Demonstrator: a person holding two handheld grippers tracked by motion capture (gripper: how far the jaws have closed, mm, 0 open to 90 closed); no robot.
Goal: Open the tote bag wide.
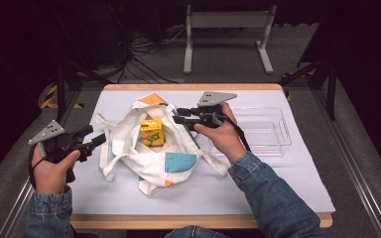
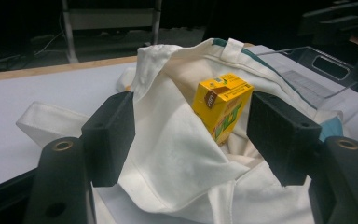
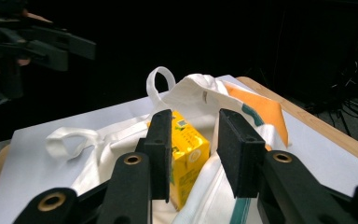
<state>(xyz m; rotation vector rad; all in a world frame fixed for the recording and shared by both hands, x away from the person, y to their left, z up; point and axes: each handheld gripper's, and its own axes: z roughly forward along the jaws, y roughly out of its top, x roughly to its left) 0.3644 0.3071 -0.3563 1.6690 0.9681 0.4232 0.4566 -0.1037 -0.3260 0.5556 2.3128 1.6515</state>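
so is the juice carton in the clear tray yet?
No, the yellow carton sits inside the open tote bag; the clear tray lies to its right.

Overhead light falls bright on the white table cover (image 1: pixel 278 183) and leaves the surroundings near black from nine through three o'clock. Shadows are soft and short. Both gripper views blur their near jaws at six o'clock; the clear tray (image 1: pixel 270 130) glints faintly.

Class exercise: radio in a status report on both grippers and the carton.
Left gripper open beside tote bag. Right gripper open, empty. Yellow carton upright in bag, untouched. Nothing blocking.
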